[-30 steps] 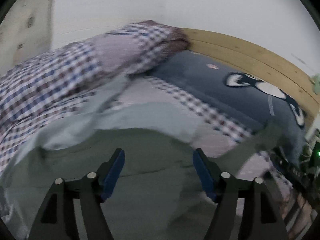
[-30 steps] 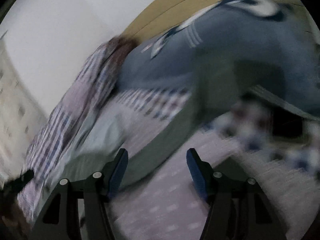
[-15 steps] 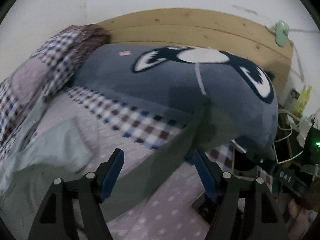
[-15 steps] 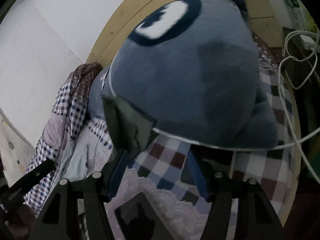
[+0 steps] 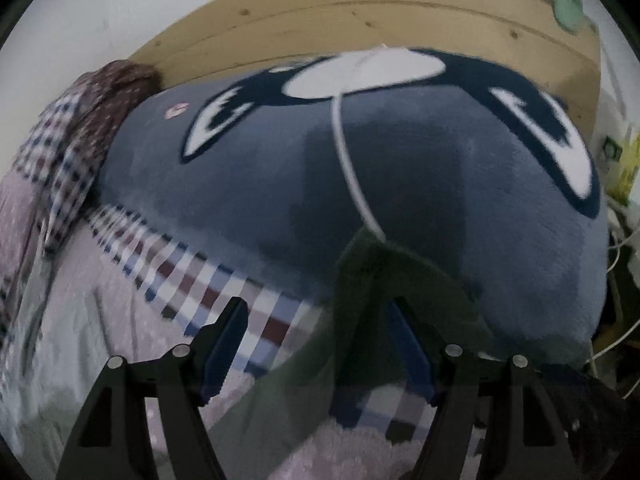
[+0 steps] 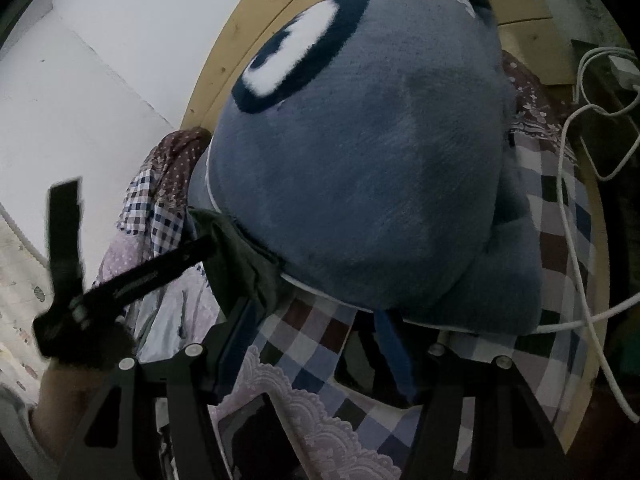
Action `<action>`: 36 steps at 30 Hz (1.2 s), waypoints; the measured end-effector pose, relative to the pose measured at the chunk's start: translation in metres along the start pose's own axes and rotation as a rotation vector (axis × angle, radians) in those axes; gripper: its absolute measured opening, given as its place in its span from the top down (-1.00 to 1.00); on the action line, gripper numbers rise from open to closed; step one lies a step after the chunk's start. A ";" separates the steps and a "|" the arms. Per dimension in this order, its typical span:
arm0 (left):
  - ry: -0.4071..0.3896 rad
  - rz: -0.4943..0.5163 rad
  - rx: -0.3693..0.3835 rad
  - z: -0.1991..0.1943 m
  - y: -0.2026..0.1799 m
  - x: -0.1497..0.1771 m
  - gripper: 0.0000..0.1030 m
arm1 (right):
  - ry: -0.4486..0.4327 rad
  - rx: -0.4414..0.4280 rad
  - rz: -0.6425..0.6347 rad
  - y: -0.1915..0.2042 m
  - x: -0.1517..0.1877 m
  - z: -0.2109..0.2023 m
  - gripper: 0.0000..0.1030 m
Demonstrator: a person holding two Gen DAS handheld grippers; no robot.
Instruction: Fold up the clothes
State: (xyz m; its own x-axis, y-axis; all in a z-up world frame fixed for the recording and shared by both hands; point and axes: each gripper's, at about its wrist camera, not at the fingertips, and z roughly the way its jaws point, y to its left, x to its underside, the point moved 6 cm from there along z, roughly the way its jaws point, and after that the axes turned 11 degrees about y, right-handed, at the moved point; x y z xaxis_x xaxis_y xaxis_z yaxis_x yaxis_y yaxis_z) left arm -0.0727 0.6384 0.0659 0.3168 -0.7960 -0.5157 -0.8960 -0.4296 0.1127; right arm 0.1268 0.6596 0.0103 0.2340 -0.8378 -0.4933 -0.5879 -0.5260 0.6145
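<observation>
A dark green garment (image 5: 288, 408) stretches from the lower middle of the left wrist view up to the foot of the plush pillow. It runs between the fingers of my left gripper (image 5: 318, 340), which stands wide open, and it covers part of the right finger. In the right wrist view a corner of the same garment (image 6: 240, 264) bunches against the pillow, just ahead of the left finger of my open right gripper (image 6: 316, 336). There a hand (image 6: 76, 376) holds the left gripper (image 6: 208, 244), whose tip touches that corner.
A big grey-blue plush pillow (image 5: 400, 180) with a cat face fills the head of the bed, against a wooden headboard (image 5: 360, 16). A checked and lilac bedspread (image 5: 224, 280) lies under the grippers. White cables (image 6: 572, 200) hang at the right edge, and a crumpled checked quilt (image 5: 60, 160) is piled at the left.
Both grippers have swung toward the headboard and closed in on the plush pillow. The green garment's end has come along up to the pillow. The left gripper has entered the right wrist view.
</observation>
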 end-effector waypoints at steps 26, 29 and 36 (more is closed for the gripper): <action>-0.242 -0.662 -0.075 -0.183 0.226 0.026 0.98 | 0.278 -0.223 -0.442 0.150 0.086 0.065 -0.29; -0.296 -0.722 -0.087 -0.217 0.248 0.048 0.98 | 0.327 -0.216 -0.532 0.177 0.112 0.079 -0.29; -0.451 -0.897 -0.143 -0.301 0.316 0.136 0.98 | 0.366 -0.209 -0.609 0.204 0.148 0.095 -0.29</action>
State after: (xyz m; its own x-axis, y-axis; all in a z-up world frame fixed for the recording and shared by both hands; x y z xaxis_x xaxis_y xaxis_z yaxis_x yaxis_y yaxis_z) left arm -0.2195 0.2663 0.2869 0.6811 0.0675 -0.7291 -0.3304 -0.8603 -0.3883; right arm -0.0320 0.4424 0.0048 0.7363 -0.3649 -0.5699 -0.1205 -0.8994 0.4202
